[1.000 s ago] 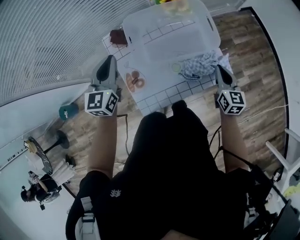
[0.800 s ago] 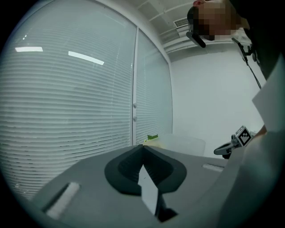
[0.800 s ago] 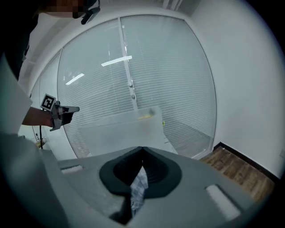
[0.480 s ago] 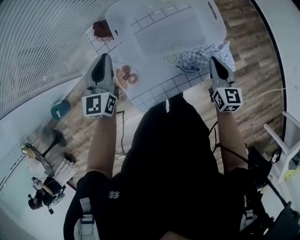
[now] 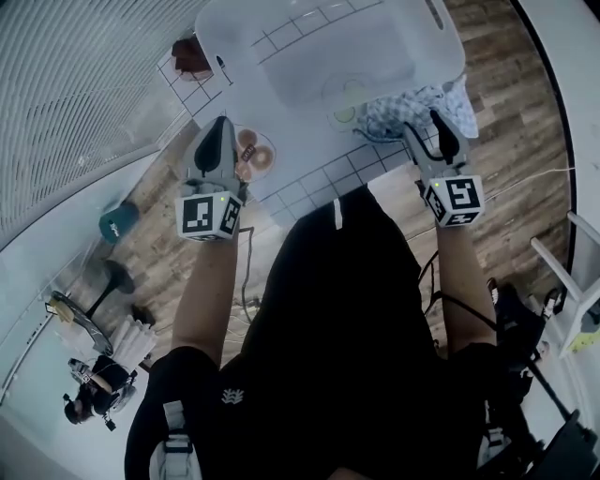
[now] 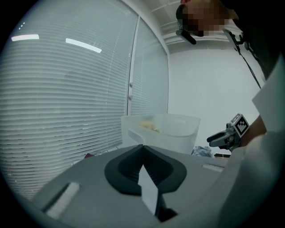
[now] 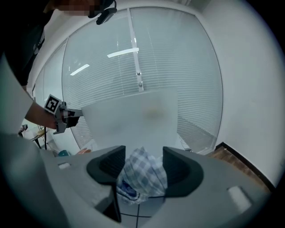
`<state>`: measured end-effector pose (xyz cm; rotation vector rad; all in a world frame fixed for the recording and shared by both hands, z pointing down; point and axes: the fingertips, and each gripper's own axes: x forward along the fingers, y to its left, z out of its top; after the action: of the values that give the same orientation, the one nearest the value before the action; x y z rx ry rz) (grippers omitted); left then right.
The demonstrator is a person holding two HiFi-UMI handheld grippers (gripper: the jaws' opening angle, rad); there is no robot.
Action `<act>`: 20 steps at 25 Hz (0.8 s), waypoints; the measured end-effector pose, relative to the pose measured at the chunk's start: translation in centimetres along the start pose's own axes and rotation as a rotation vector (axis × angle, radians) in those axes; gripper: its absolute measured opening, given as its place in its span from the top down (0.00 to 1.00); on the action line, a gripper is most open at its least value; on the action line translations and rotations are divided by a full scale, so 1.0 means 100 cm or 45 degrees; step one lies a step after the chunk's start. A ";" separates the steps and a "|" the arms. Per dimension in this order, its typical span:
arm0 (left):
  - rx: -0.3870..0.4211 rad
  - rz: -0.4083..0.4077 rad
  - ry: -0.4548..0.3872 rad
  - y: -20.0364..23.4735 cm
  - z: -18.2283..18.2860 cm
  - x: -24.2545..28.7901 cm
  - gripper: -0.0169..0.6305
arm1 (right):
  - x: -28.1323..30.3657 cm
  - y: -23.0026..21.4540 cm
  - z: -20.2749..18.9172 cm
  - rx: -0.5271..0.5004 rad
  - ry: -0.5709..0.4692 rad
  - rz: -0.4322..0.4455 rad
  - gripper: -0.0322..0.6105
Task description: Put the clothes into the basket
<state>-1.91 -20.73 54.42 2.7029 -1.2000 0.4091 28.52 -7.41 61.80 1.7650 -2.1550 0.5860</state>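
Step in hand, by judgement: the right-side grab of the cloth, not closed yet.

Nearest is the left hand-held gripper. Its jaws are together and empty, and it hangs over the near edge of the table, just beside a plate of food. It is best left idle and kept off that plate.

The right hand-held gripper has just been opening its jaws, which now stand partly apart. The right gripper view shows the checked cloth framed between them, with the pads not pressing on it.

The cloth lies crumpled on the table's right side, right at the near wall of the basket. Whether it touches that wall cannot be told. The basket stands beyond it, translucent white with an open top.

To do the grab well:
- Ease forward and down until both pads pass the top fold.
- Bite the thick bunch, not a loose edge, or only a corner may lift and the rest will drag.
- Stop short of scraping the tiled top, then close firmly.
- The cloth is soft and will likely droop, so the lift should clear the rim with slack to spare before crossing over the basket. A trailing end could snag there.
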 end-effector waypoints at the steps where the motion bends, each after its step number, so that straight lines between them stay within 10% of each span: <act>1: 0.000 0.001 0.005 -0.001 -0.001 0.001 0.96 | 0.004 0.001 -0.004 -0.024 0.017 0.008 0.53; 6: 0.019 -0.005 0.015 -0.004 -0.002 0.002 0.96 | 0.017 -0.002 -0.024 -0.084 0.103 0.044 0.31; 20: 0.000 0.066 0.064 -0.010 -0.008 -0.008 0.96 | 0.050 -0.002 -0.061 -0.042 0.238 0.074 0.36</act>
<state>-1.83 -19.33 54.91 2.6500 -1.2589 0.4808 27.57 -8.75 69.54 1.5684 -2.0805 0.6961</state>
